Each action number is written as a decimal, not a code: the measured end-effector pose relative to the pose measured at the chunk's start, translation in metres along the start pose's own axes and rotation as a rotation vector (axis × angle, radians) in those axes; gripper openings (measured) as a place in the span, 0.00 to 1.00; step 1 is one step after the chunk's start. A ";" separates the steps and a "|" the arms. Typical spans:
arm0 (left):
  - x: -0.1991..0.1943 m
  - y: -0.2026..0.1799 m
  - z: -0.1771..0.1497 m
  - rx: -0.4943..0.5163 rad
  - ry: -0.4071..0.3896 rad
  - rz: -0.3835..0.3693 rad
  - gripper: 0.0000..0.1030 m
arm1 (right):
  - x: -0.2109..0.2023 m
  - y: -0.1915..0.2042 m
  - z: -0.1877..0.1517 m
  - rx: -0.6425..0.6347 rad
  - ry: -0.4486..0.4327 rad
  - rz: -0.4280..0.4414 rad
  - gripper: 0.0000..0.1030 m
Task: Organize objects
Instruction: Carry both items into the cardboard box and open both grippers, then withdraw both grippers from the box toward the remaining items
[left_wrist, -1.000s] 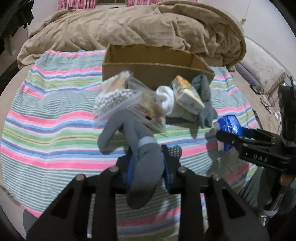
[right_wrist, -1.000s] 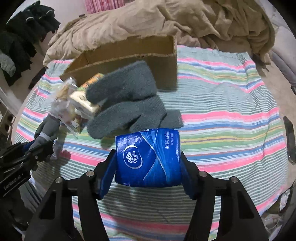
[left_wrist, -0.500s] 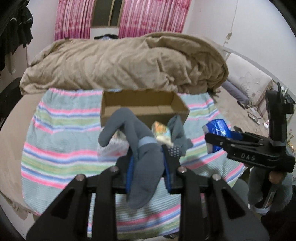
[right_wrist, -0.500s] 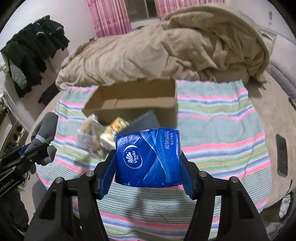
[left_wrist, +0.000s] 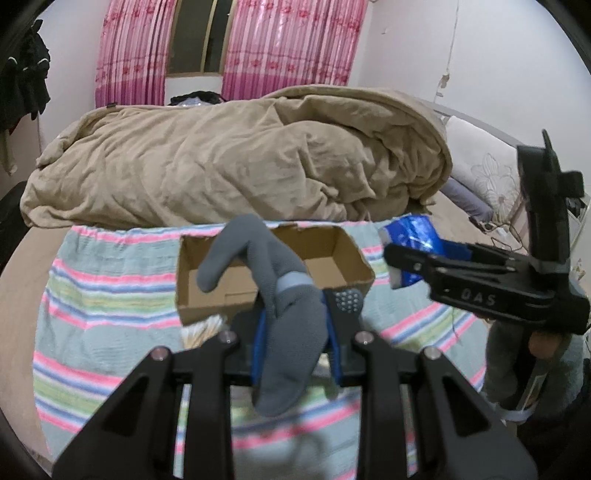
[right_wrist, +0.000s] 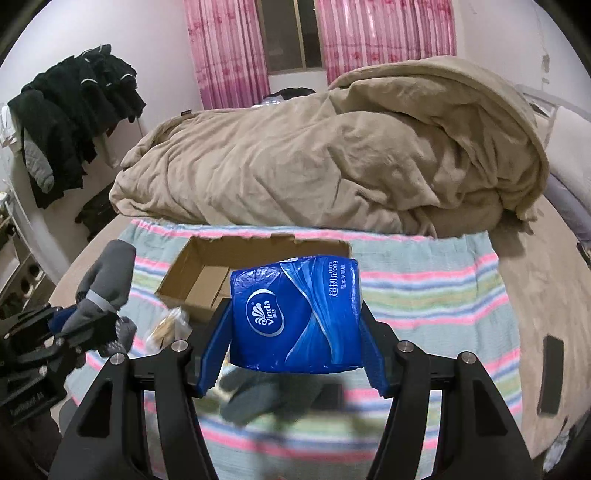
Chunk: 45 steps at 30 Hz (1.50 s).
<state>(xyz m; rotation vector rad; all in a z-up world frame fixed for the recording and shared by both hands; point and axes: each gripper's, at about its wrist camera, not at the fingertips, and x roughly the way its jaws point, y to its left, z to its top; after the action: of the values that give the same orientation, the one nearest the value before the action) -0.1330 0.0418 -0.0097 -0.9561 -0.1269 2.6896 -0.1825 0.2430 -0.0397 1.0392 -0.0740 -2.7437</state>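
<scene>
While clamped, tissue pack between gripper fingers.

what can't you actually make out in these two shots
- Near part of the cardboard box floor: left wrist view, hidden by the grey glove in the left gripper.
- Clear snack bags: right wrist view, blurred and partly behind the jaws; contents unreadable.
- Grey item on the striped sheet: right wrist view, motion-blurred beneath the blue tissue pack held by the right gripper.
</scene>
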 end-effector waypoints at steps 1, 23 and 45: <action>0.006 0.001 0.002 0.000 0.001 0.002 0.27 | 0.007 0.000 0.002 -0.001 0.002 0.003 0.64; 0.160 0.025 -0.011 0.017 0.149 -0.026 0.31 | 0.147 -0.030 -0.015 0.041 0.121 0.061 0.66; 0.030 0.025 0.001 -0.032 0.016 0.056 0.70 | 0.049 -0.014 -0.002 0.090 0.004 0.073 0.87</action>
<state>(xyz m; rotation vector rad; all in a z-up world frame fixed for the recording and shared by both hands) -0.1618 0.0262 -0.0312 -1.0047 -0.1432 2.7377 -0.2188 0.2464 -0.0746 1.0433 -0.2329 -2.6944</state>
